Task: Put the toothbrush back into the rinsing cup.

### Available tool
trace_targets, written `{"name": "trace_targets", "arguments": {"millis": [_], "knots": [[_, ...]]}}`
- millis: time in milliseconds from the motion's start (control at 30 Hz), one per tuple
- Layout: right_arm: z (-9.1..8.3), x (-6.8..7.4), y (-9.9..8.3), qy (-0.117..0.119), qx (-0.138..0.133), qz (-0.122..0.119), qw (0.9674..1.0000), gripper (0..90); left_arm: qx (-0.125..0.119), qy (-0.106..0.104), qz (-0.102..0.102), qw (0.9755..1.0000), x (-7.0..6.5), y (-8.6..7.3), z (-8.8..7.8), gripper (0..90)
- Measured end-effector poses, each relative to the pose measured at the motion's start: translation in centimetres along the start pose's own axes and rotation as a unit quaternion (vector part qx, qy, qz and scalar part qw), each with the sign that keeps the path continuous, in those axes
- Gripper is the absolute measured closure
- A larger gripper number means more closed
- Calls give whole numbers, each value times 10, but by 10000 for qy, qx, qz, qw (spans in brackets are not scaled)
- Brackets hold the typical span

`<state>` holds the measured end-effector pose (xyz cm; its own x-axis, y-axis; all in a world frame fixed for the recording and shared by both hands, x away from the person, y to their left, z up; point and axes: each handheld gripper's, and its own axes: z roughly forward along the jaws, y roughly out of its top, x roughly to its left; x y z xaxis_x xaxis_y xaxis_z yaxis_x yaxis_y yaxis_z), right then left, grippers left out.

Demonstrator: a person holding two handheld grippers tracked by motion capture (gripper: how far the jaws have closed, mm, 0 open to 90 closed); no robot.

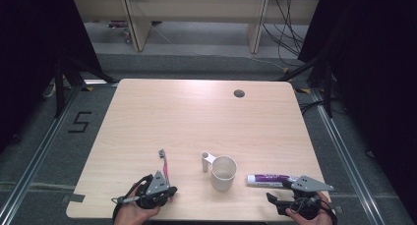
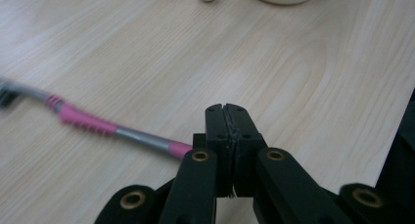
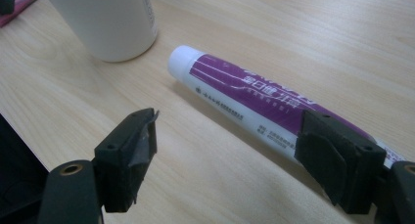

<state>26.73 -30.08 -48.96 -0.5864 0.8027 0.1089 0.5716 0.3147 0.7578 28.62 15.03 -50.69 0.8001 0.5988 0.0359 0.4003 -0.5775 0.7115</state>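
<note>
1. You are holding the left gripper [image 1: 164,194] at the near left of the table [image 1: 147,117], with its two black jaws pressed together and nothing between them.
2. In the left gripper view, that left gripper [image 2: 228,109] is sitting just beside the near end of the toothbrush [image 2: 98,127], whose pink tip is lying against the left side of the jaws; you cannot tell from the pictures whether it is actually touching.
3. The toothbrush [image 1: 164,164] is lying flat on the table, reaching from your left gripper toward the far side, its handle showing grey with pink ribbed grip sections and its bristled head at the far end.
4. You are keeping the right gripper [image 1: 275,199] at the near right edge, its jaws spread wide and pinching nothing.
5. In the right gripper view, the right gripper [image 3: 244,150] is pointing along the toothpaste tube [image 3: 254,99], with one jaw covering the tube's near end and the other standing apart over bare wood.
6. The toothpaste tube [image 1: 268,179] is lying flat, white with a purple band, its white cap pointing left toward the white cup [image 1: 223,173]. White characters are running along the purple band, with smaller print below, all too small and blurred to read.
7. The white cup is standing upright between the two grippers, with its handle [image 1: 207,160] pointing to the far left. A black "5" [image 1: 80,122] is marked on the floor to the left of the table.
</note>
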Motion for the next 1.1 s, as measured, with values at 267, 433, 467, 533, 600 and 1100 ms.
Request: {"name": "trace_targets", "arguments": {"millis": [267, 433, 467, 533, 600, 1100], "knots": [[2, -2, 1, -11, -57, -161, 9999, 239, 63, 206, -85, 9997, 11, -14, -14, 881], [3, -1, 1, 18, -38, -148, 9999, 239, 69, 304, -165, 9994, 20, -16, -20, 877], [3, -1, 1, 104, -22, -119, 9999, 238, 49, 319, -192, 9993, 21, -16, -20, 875], [3, -1, 1, 69, -26, -142, 9999, 239, 153, 343, -61, 9993, 22, -14, -21, 872], [4, -1, 1, 128, -14, -126, 9998, 238, 178, 378, -60, 9991, 23, -11, -22, 857], [2, 2, 1, 154, 6, -63, 9999, 239, 1351, 294, -180, 9902, 53, 35, 1, 599]]}}
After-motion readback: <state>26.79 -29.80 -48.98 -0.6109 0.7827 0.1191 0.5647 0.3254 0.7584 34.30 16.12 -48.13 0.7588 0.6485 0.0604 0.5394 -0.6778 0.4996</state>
